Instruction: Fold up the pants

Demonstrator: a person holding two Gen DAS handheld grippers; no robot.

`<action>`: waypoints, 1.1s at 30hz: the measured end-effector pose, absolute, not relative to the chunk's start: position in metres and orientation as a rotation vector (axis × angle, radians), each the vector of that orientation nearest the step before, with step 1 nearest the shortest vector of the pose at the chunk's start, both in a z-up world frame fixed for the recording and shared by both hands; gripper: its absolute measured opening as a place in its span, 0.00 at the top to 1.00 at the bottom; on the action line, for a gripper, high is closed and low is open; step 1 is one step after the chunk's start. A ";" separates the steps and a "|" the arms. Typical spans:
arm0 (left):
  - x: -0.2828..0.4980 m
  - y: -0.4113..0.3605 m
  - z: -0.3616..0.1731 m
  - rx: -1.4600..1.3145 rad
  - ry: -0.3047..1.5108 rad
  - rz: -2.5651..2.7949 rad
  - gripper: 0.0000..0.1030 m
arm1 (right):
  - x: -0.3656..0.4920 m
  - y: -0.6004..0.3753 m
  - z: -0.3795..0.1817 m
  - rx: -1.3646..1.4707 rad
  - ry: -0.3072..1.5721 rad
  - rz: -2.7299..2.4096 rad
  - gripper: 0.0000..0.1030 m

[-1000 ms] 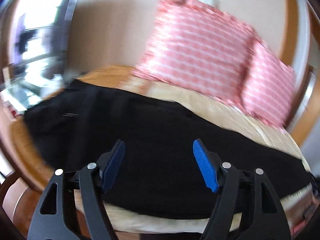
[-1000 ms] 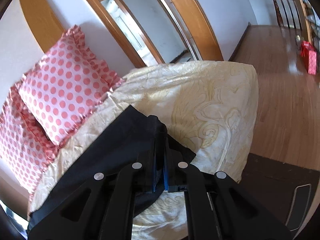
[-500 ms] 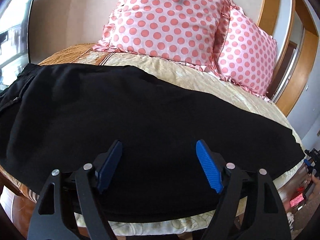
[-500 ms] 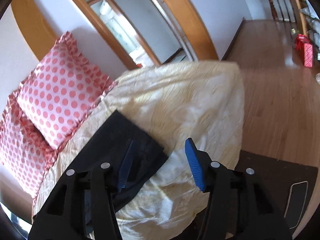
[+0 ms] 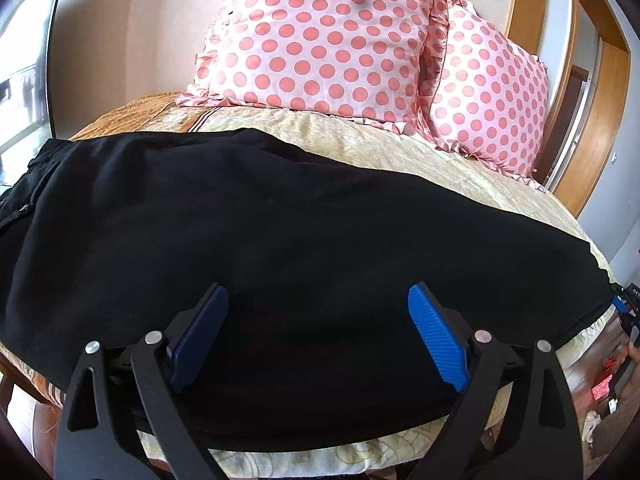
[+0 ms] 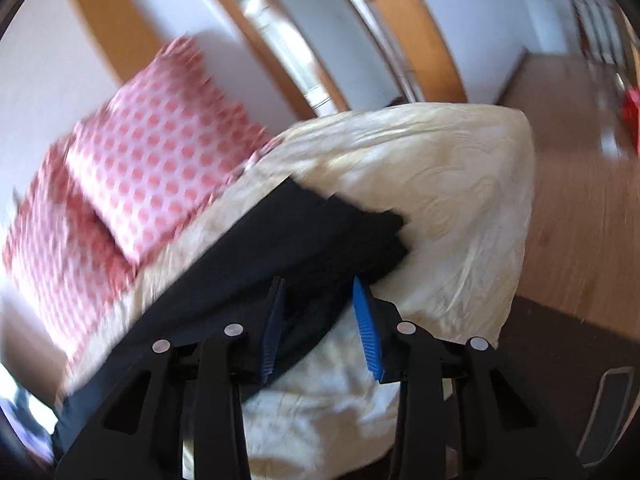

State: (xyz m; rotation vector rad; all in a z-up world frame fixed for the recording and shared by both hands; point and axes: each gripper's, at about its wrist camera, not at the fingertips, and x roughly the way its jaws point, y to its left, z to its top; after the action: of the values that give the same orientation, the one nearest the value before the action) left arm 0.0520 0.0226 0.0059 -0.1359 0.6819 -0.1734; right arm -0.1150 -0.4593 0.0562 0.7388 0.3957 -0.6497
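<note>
The black pants lie flat across the cream bedspread, waistband at the left, leg ends at the right. My left gripper is open and empty, hovering over the near edge of the pants. In the blurred right wrist view, my right gripper is open, its blue pads either side of the near edge of the pants' leg ends. The right gripper also shows small at the right edge of the left wrist view.
Two pink polka-dot pillows lean against the wall at the head of the bed. The cream bedspread hangs over the bed's corner. Wooden floor and a doorway lie beyond, a dark mat by the bed.
My right gripper let go of the leg ends and opened, then narrowed and moved back over them. My left gripper swung right and steadied over the pants, staying open.
</note>
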 end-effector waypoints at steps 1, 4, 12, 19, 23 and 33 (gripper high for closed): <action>0.052 0.022 0.006 -0.135 0.681 -0.174 0.11 | -0.116 -0.467 0.054 0.778 0.380 -0.648 0.71; 0.051 0.020 0.005 -0.122 0.680 -0.182 0.06 | -0.115 -0.474 0.052 0.811 0.368 -0.662 0.81; 0.049 0.012 0.002 -0.061 0.667 -0.186 0.02 | -0.114 -0.465 0.064 0.768 0.337 -0.655 0.94; 0.048 0.012 0.001 -0.056 0.658 -0.181 0.02 | -0.068 -0.412 0.130 0.588 0.268 -0.430 0.94; 0.048 0.013 0.001 -0.064 0.654 -0.179 0.02 | -0.019 -0.354 0.155 0.493 0.278 -0.208 0.95; 0.048 0.013 0.001 -0.064 0.641 -0.177 0.02 | 0.076 -0.183 0.112 0.368 0.563 0.334 0.95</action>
State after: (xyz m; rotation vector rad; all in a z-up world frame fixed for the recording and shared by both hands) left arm 0.0477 0.0126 0.0007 -0.0642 0.6413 -0.1774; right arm 0.0763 -0.1830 0.1119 0.3685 0.5629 0.3341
